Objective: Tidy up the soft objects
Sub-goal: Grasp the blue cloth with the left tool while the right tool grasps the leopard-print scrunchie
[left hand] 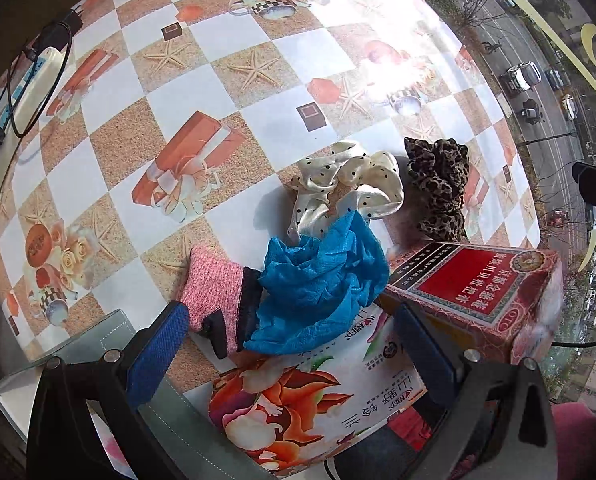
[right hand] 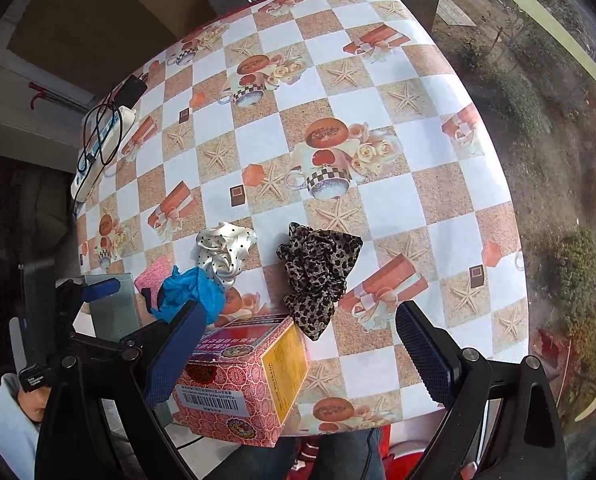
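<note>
My left gripper (left hand: 291, 340) is open, its blue pads wide apart. A crumpled blue shoe cover (left hand: 322, 276) lies just ahead of the tips, partly over a pink knitted piece with black trim (left hand: 213, 292). Beyond them sit a white polka-dot scrunchie (left hand: 346, 184) and a leopard-print scrunchie (left hand: 438, 184). My right gripper (right hand: 298, 354) is also open and holds nothing. The leopard scrunchie (right hand: 318, 276) lies just ahead of it, with the white scrunchie (right hand: 223, 254), blue cover (right hand: 191, 292) and pink piece (right hand: 153, 274) further left.
A red medicine box (right hand: 241, 380) stands by my right gripper's left finger. A flower-printed pack (left hand: 298, 392) lies under the left gripper. A clear tray (left hand: 77, 352) sits at the near left. A power strip (right hand: 97, 148) with cables lies at the checkered table's (right hand: 378, 200) left edge.
</note>
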The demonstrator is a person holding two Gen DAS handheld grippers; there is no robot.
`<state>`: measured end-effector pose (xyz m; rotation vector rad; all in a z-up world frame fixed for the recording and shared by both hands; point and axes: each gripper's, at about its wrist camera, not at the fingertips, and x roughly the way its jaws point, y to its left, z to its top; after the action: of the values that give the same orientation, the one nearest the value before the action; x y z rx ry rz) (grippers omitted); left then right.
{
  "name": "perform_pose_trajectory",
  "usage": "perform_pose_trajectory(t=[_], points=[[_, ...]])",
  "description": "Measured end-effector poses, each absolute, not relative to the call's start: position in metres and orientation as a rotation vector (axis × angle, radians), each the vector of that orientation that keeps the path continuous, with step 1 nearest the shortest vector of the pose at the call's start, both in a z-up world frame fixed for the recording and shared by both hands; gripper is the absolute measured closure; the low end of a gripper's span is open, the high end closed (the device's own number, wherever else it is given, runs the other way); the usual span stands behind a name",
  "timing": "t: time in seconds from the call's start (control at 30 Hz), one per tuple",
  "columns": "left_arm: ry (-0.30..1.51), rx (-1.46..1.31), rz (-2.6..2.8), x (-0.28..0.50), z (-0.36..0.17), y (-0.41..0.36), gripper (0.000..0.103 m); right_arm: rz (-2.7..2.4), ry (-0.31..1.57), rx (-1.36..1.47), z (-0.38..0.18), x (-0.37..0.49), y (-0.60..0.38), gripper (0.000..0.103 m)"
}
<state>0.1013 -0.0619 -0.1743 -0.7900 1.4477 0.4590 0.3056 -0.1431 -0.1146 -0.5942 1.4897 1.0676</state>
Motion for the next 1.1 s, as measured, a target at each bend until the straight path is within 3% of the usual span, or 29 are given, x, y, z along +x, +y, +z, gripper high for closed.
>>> perform_pose_trajectory(t=[0.33,0.43,0.67,0.73,0.8,0.87,1.03,1.1], points=[[1.639,-0.800,0.452,0.110,-0.211,-0.045,0.000,1.020,1.606,-0.670,-0.189,0.312,-0.123,0.007],[1.614,-0.858,0.420,0.109,-0.213,-0.044,0.000,1.010,1.645,-0.698,-0.213,0.309,-0.114,0.007],[1.732,-0.678,0.437,0.129,-0.231,-0.062,0.002,1.038,1.654,-0.780,-0.241,0.299,-0.098,0.007],[1.741,-0.649,0.496,0.128,-0.233,-0.059,0.005,1.045,1.638,-0.797,-0.242,0.297,-0.098,0.016],[1.711,-0.665,0.557,0.127,-0.231,-0.048,0.010,1.048,1.630,-0.830,-0.245,0.293,-0.097,0.061],[1.659,-0.688,0.629,0.123,-0.223,-0.032,0.027,1.044,1.600,-0.816,-0.242,0.296,-0.101,0.066],[1.494,-0.734,0.862,0.104,-0.194,0.010,0.028,0.998,1.535,-0.751,-0.227,0.320,-0.111,0.067],[1.437,-0.812,0.881,0.094,-0.186,0.023,0.024,0.987,1.541,-0.732,-0.225,0.330,-0.117,0.067]])
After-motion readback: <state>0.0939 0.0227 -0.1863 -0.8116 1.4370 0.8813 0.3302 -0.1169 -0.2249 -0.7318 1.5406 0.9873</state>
